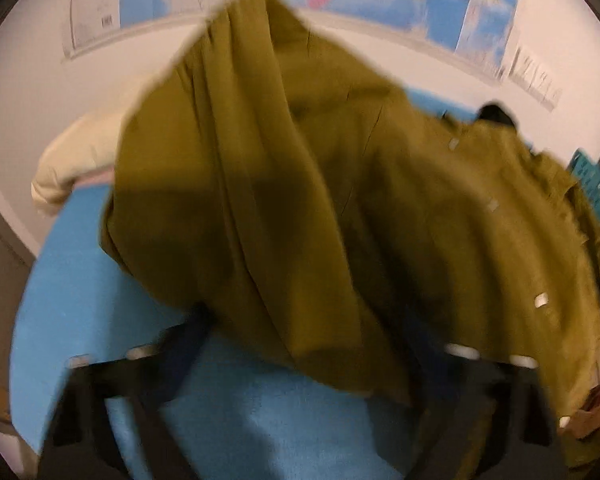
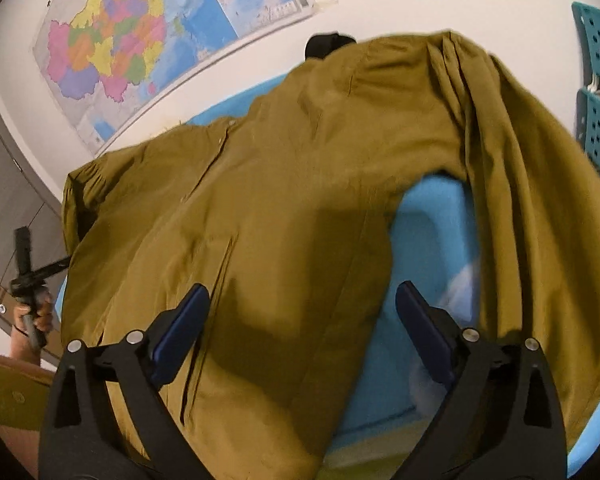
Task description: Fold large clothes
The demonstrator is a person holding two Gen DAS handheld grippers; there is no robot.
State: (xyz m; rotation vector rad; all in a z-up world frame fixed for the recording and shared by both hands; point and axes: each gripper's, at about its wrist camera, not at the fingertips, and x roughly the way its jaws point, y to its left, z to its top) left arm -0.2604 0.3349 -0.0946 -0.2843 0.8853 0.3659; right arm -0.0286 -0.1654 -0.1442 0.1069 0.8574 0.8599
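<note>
An olive-green button shirt (image 2: pixel 284 184) lies spread on a blue table (image 2: pixel 432 232), one sleeve folded over along its right side. My right gripper (image 2: pixel 302 322) is open, its blue pads (image 2: pixel 184 320) wide apart just above the shirt's lower part, holding nothing. In the blurred left wrist view the same shirt (image 1: pixel 320 208) covers most of the blue table (image 1: pixel 80 280). My left gripper (image 1: pixel 300 344) has its fingers apart; the right finger is hidden under cloth. The left gripper also shows in the right wrist view (image 2: pixel 28 276) at the table's left edge.
A coloured wall map (image 2: pixel 140 32) hangs behind the table. Teal perforated chairs (image 2: pixel 598 92) stand at the right. A cream garment (image 1: pixel 76 164) lies at the table's far left. A small black object (image 2: pixel 326 46) sits behind the shirt collar.
</note>
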